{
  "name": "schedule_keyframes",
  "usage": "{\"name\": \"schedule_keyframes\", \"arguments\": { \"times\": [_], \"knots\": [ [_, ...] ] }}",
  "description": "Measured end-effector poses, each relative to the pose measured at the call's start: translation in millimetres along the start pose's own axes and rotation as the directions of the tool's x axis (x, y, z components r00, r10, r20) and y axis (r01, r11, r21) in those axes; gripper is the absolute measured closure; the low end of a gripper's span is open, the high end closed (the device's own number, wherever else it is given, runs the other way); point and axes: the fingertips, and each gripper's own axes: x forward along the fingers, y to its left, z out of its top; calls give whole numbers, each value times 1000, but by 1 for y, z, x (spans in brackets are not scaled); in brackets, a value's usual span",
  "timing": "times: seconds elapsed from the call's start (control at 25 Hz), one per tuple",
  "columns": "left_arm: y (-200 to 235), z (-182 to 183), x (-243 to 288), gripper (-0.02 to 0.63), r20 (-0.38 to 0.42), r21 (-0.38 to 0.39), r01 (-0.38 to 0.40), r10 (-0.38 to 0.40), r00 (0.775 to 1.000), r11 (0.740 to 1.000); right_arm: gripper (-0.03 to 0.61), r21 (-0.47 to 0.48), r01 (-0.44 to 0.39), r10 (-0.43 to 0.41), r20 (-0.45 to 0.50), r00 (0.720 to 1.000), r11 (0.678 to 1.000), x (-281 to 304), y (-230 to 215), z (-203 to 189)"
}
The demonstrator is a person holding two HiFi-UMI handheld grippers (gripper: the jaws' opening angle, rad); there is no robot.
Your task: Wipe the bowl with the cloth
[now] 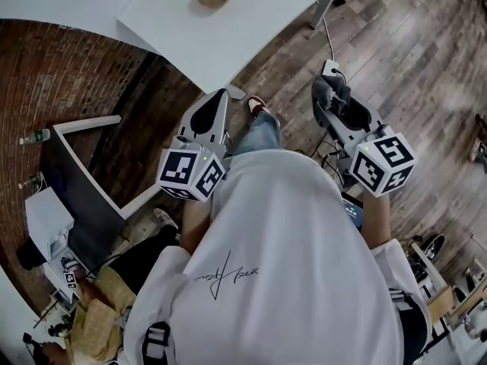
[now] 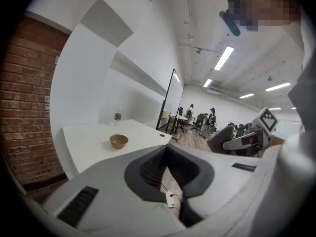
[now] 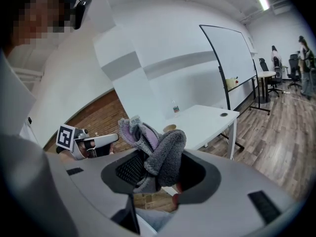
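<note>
Approach: right claw [image 3: 157,168] grips cloth [image 3: 161,146], left claw [image 2: 168,154] closed, empty; bowl [image 2: 119,141] well ahead, so next carry cloth there.

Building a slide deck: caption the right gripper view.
Right claw clamps a grey cloth, with the bowl on the white table ahead.

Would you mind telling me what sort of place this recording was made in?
Most likely an open-plan office or lab space: a freestanding whiteboard stands near a white table, office chairs sit further back, and strip lights run along a bare ceiling.
</note>
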Motion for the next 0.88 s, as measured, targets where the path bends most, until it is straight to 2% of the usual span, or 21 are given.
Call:
{"name": "schedule_keyframes", "arguments": {
  "times": [0.48,0.52,0.64,0.68,0.88],
  "knots": [
    [69,29,56,604,-1,-71,-15,15,1000,997,396,-45,-49,45,-74,996,998,91,-18,55],
    [74,35,61,604,6,-56,-19,20,1000,998,396,-54,-59,54,-82,995,997,100,-18,60],
    [85,47,78,604,2,56,-46,46,999,997,396,-73,-86,79,-92,993,994,126,-20,73],
    [87,47,83,604,-1,65,-49,49,999,997,396,-75,-95,88,-94,992,993,132,-20,76],
    [110,56,92,604,13,20,-68,68,998,997,396,-92,-133,123,-108,987,987,162,-16,90]
  ]
}}
